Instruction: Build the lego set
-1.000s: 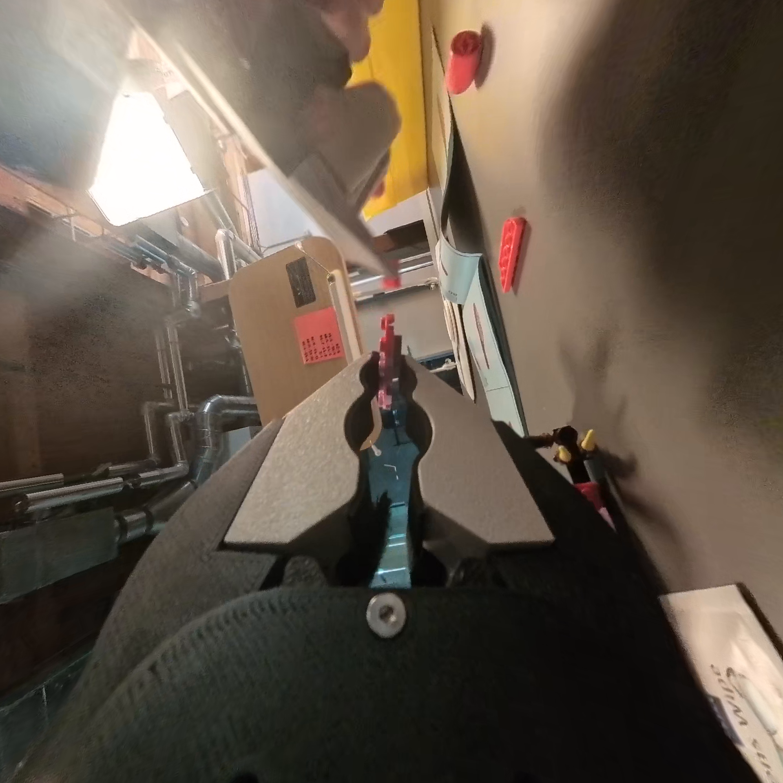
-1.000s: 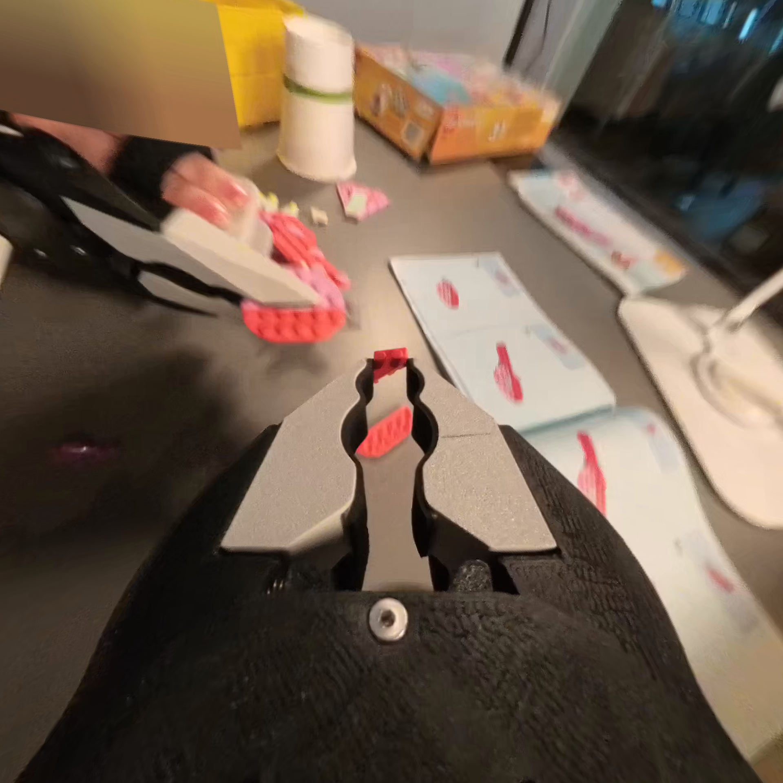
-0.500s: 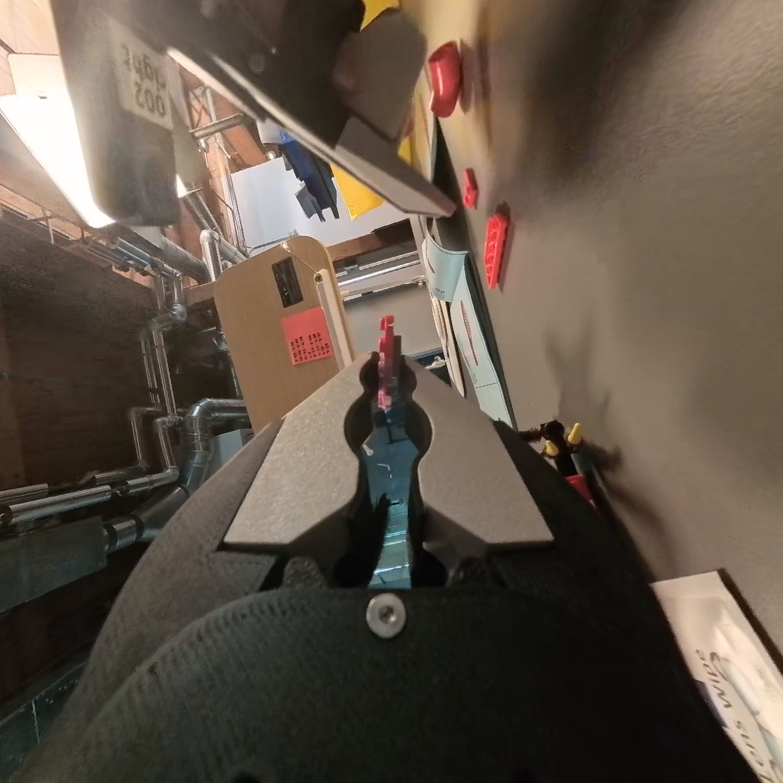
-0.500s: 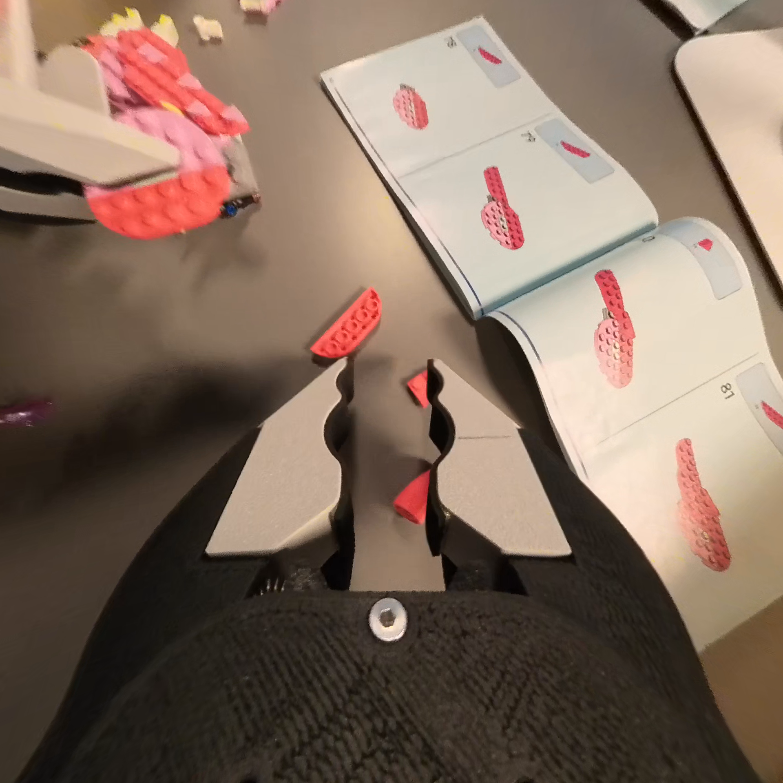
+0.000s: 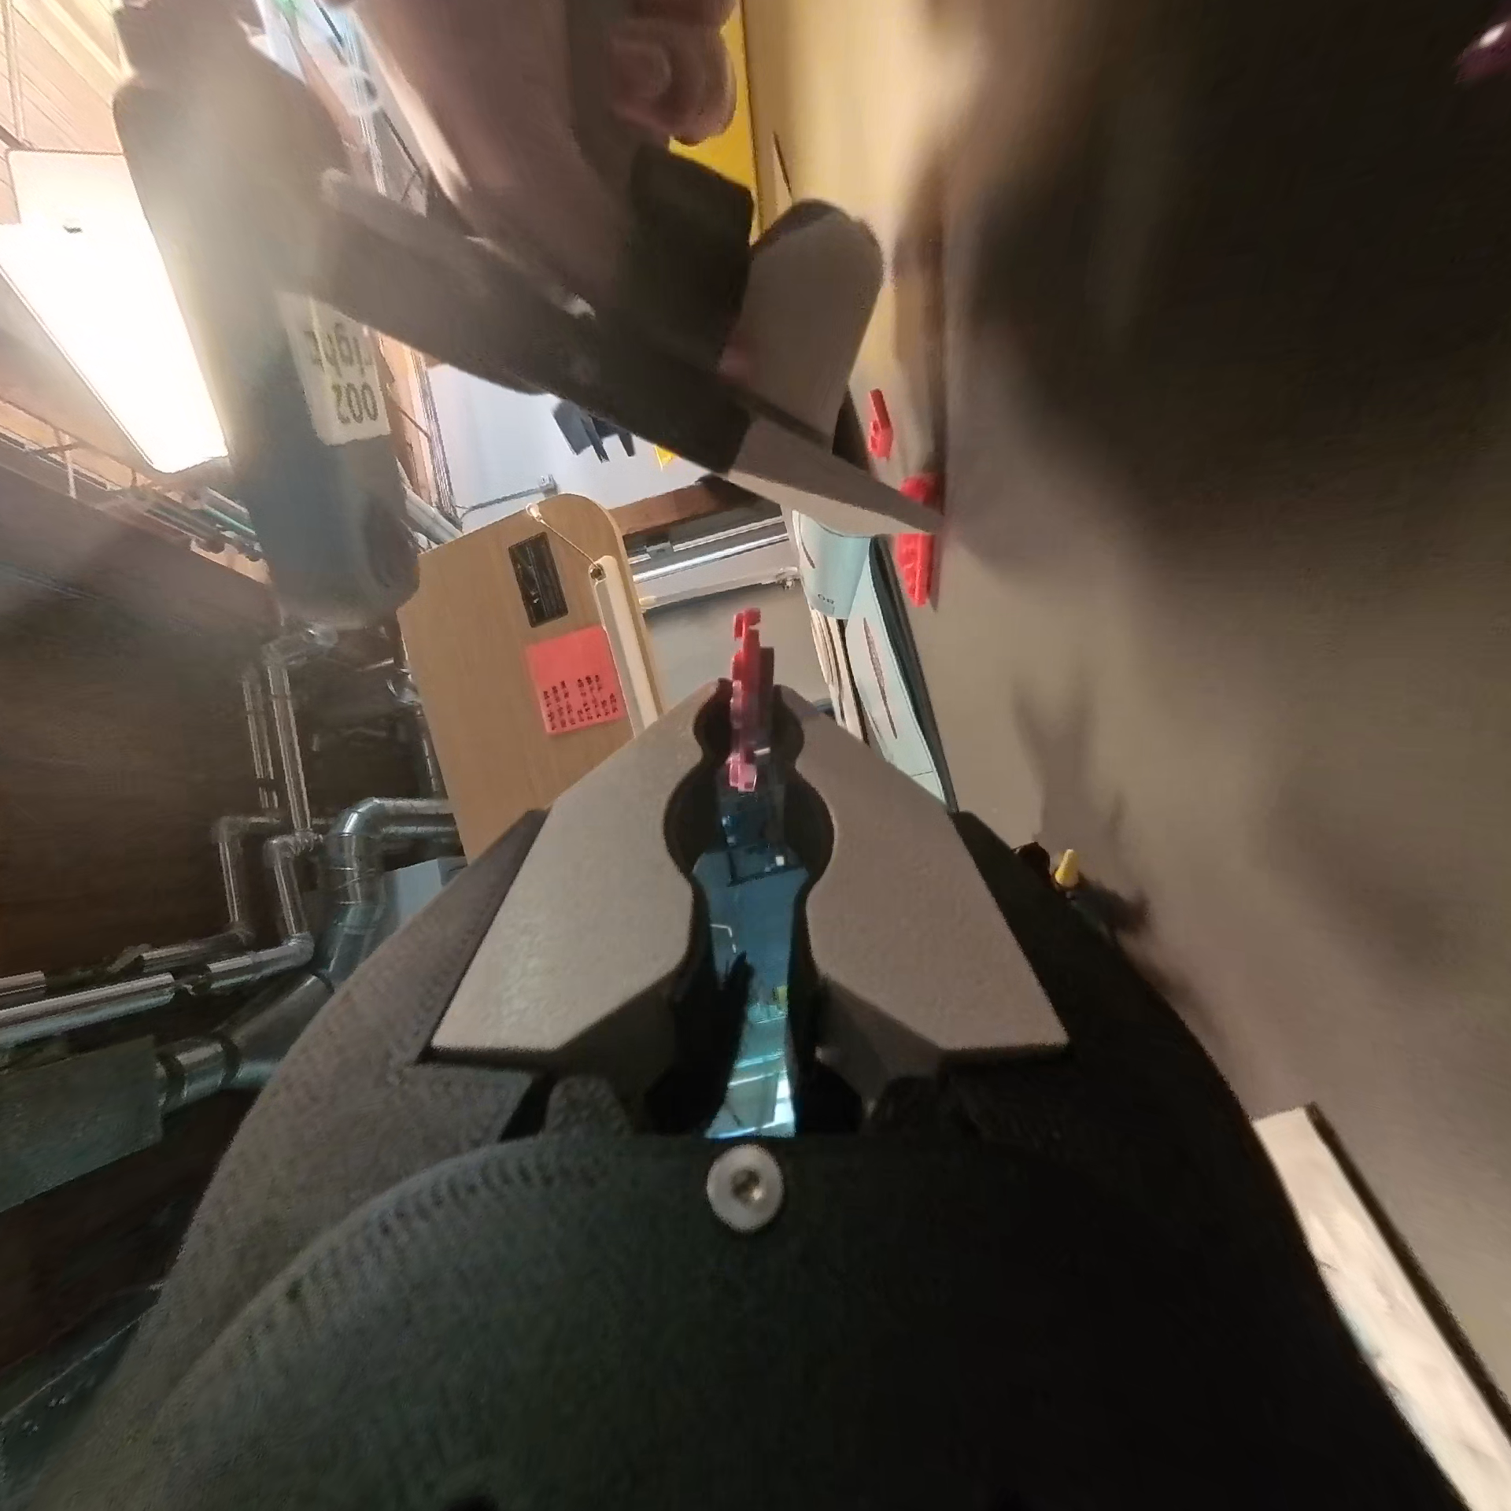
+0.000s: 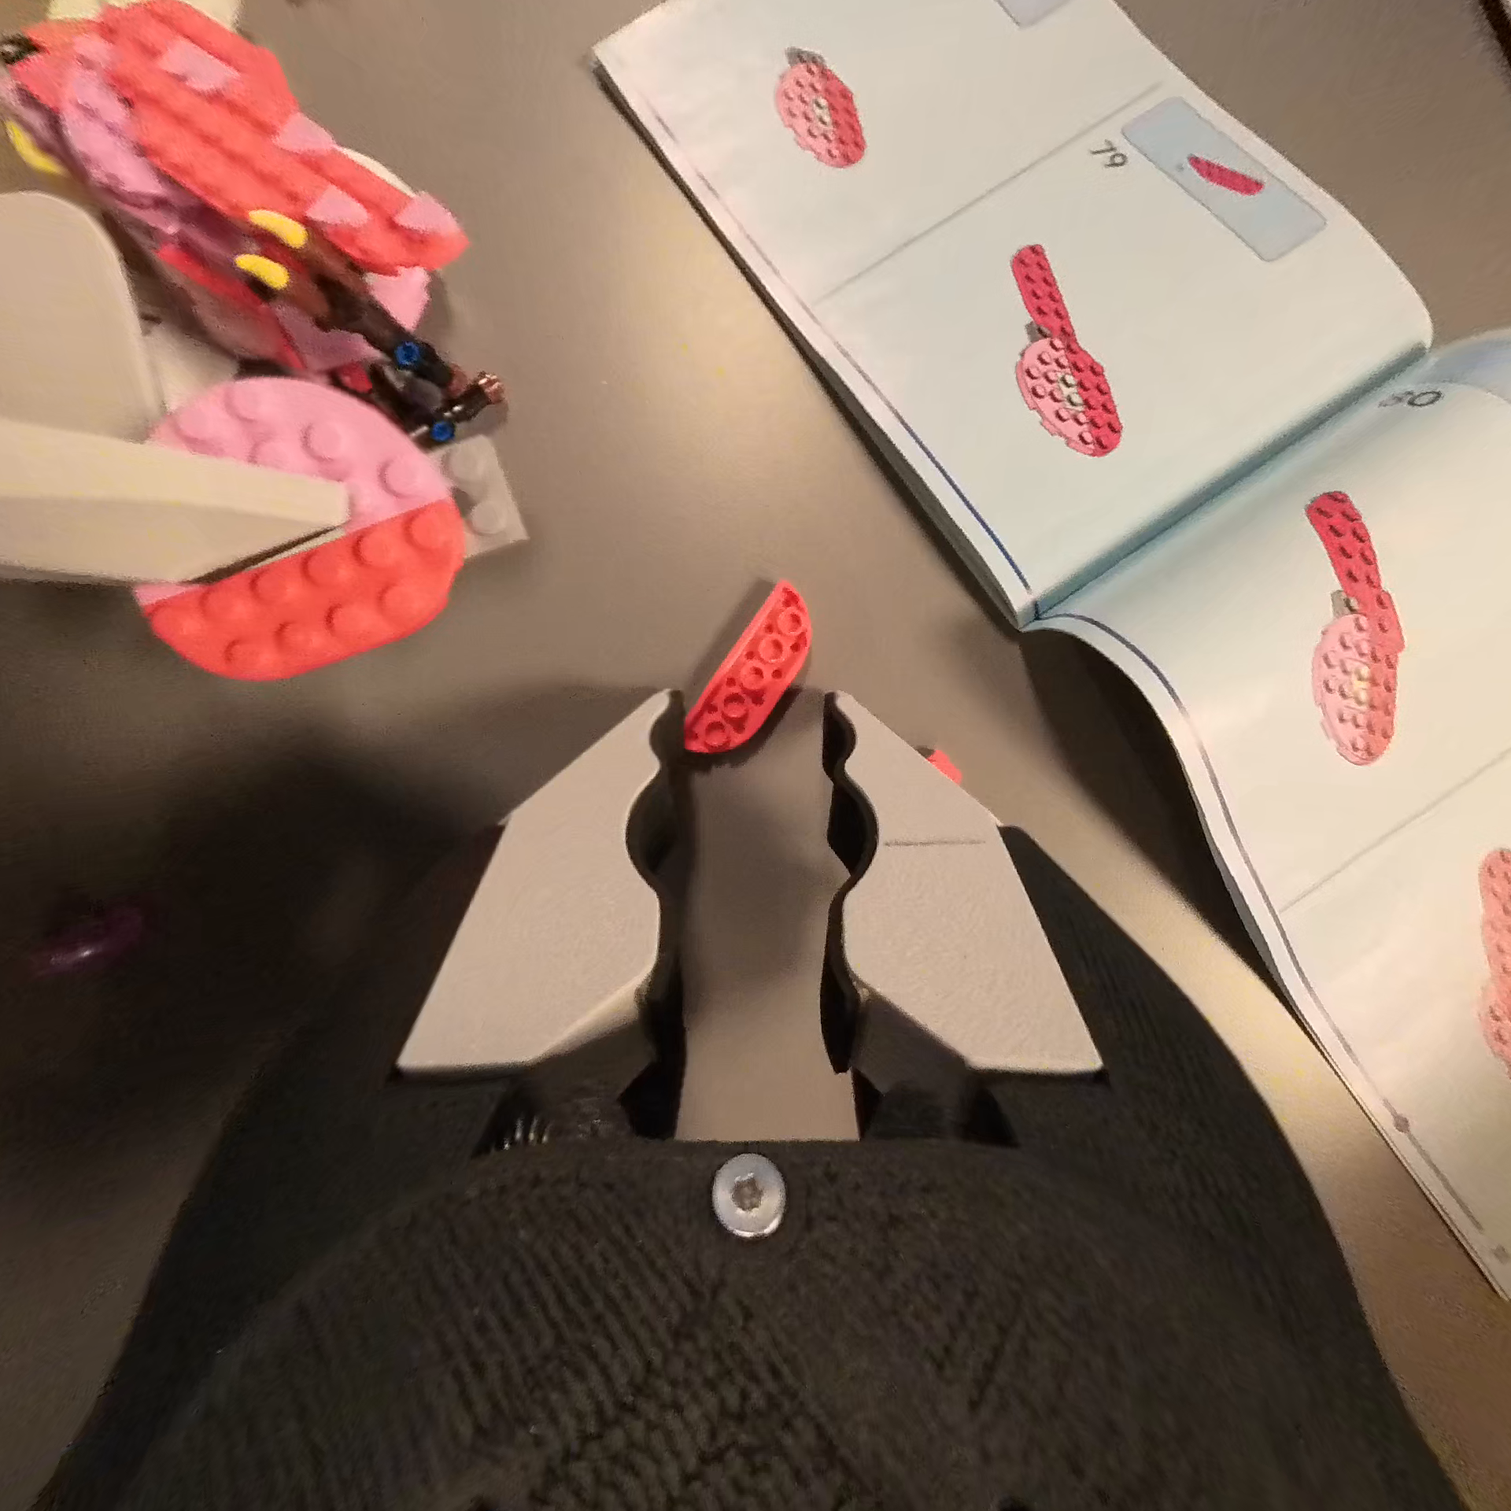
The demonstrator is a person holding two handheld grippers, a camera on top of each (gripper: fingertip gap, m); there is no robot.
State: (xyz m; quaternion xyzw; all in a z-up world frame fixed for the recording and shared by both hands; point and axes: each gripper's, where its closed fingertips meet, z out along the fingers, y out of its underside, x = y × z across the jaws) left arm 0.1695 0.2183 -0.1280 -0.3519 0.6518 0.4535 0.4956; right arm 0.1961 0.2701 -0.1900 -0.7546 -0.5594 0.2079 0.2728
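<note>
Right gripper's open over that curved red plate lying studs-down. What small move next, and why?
Probably ease the right gripper forward so both fingers straddle the curved red plate, then close. Its jaws are open and empty, and the plate lies on the table just past the tips, nearer the left finger. The left gripper is shut on the pink and red brick assembly, so it is occupied.

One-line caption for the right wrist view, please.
Open right gripper poised over a red half-round plate lying studs-down on the dark table, beside an open instruction booklet.
</note>
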